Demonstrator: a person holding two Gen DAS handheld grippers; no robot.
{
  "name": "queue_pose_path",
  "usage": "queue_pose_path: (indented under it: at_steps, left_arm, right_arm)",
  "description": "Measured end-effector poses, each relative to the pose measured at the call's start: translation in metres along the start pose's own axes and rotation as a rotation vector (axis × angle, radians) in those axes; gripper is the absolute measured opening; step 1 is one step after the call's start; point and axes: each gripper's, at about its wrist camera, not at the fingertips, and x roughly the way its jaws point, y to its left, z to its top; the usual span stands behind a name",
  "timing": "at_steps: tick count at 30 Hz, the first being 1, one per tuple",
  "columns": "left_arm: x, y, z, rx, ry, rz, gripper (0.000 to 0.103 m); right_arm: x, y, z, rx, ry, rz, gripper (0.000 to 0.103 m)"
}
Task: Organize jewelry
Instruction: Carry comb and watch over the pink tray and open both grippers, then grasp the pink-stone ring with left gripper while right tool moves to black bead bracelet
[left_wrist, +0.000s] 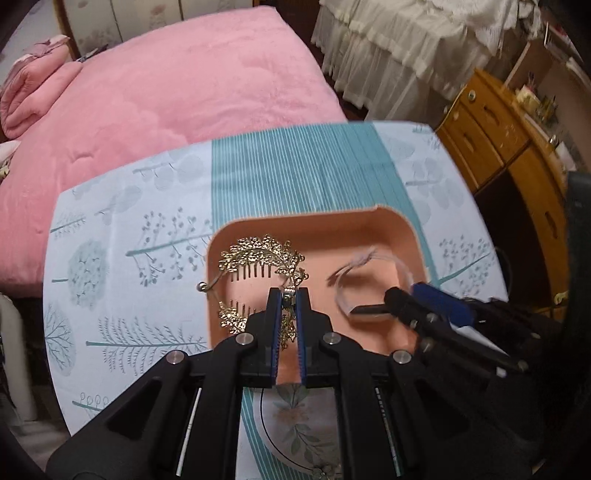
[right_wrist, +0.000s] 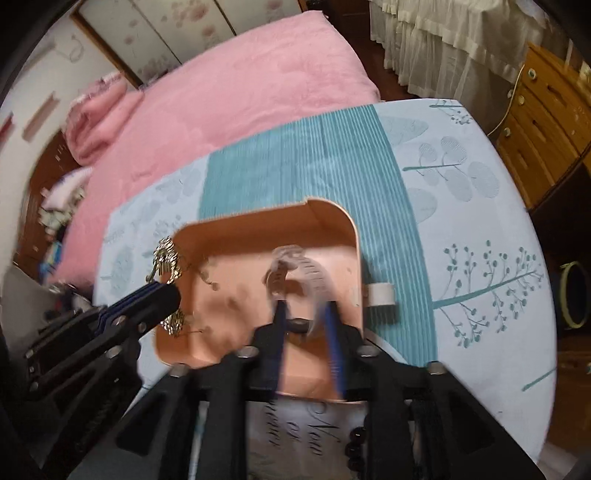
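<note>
Both grippers (left_wrist: 288, 295) (right_wrist: 304, 314) tilt steeply (downward) over the tray (left_wrist: 391, 218).

Soft indoor light; fisheye edge bending; right view motion-blurred.

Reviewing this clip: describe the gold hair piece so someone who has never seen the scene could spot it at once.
Start at the round table under the pale blue tree-print cloth, then find the peach-pink square plastic tray on it. Over the tray's left edge hangs the gold leaf-patterned metal hair comb, pinched in the left tongs. Its shiny leaves and row of teeth distinguish it from the pale translucent ring-shaped band inside the tray.
</note>
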Motion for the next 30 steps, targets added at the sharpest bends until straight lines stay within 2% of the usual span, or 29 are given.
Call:
queue_pose_path:
  at_steps: [1,8,10,12,14,21,30]
  left_arm:
    - [0.003,0.0,-0.001,0.007,0.003,-0.007,0.005]
    - [-0.006,0.001,-0.013,0.049,-0.014,0.025,0.008]
    - [-0.014,0.002,-0.02,0.047,-0.017,0.029,0.018]
    - [-0.024,0.003,-0.031,0.047,-0.027,0.033,0.039]
    - [-0.031,0.004,-0.043,0.049,-0.027,0.032,0.046]
    - [-0.06,0.013,-0.095,0.033,-0.009,0.043,0.047]
    - [-0.091,0.018,-0.156,-0.03,0.015,0.06,0.046]
  right_arm:
    - [-0.001,0.001,-0.003,-0.013,-0.009,-0.011,0.043]
    - [-0.028,0.012,-0.024,-0.112,-0.077,-0.03,0.047]
    - [-0.037,0.014,-0.032,-0.128,-0.09,-0.032,0.047]
    - [-0.046,0.016,-0.042,-0.128,-0.094,-0.026,0.047]
    - [-0.054,0.016,-0.053,-0.123,-0.089,-0.015,0.047]
    - [-0.089,0.011,-0.097,-0.139,-0.076,-0.005,0.047]
    - [-0.124,-0.012,-0.16,-0.125,-0.048,-0.005,0.048]
